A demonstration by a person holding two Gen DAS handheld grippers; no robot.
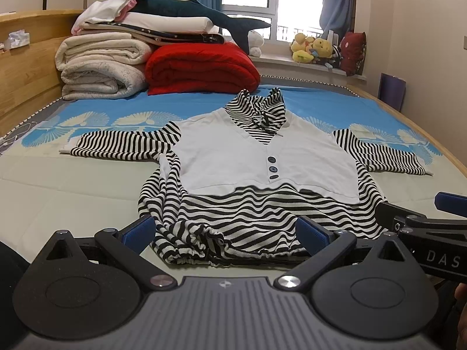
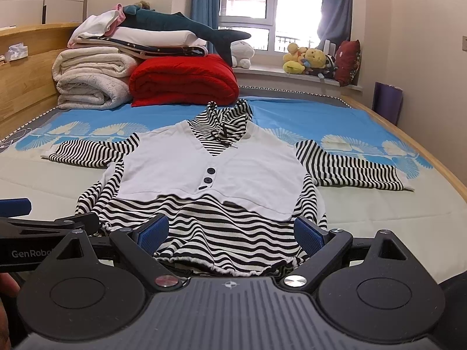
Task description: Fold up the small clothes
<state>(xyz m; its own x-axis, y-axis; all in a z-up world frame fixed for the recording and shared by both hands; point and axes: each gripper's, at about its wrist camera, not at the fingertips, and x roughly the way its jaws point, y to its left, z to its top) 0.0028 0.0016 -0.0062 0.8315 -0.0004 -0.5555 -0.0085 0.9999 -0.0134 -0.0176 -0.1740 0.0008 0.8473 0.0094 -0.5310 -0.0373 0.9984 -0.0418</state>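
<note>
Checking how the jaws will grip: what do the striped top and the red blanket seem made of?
Striped top: likely a soft knit, matte; the stripes ripple and the hem gathers. Its white front panel looks smoother, perhaps cotton. Red blanket: thick, puffy, probably quilted or fleecy cloth, judging by its rounded folds.

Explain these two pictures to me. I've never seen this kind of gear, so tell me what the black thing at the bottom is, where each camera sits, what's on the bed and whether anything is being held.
There is no robot: a person holds a black hand-held gripper with two blue-padded fingers in each hand, and each carries a wide-angle camera looking forward along its fingers. One picture comes from the left gripper, the other from the right gripper; each also catches its neighbour at the edge.

On the blue and cream patterned bed cover lies a small black-and-white striped top with a white buttoned vest front, spread flat, sleeves out. Behind are a folded red quilt and stacked pale blankets.

Nothing is held: both grippers are open near the hem.
</note>
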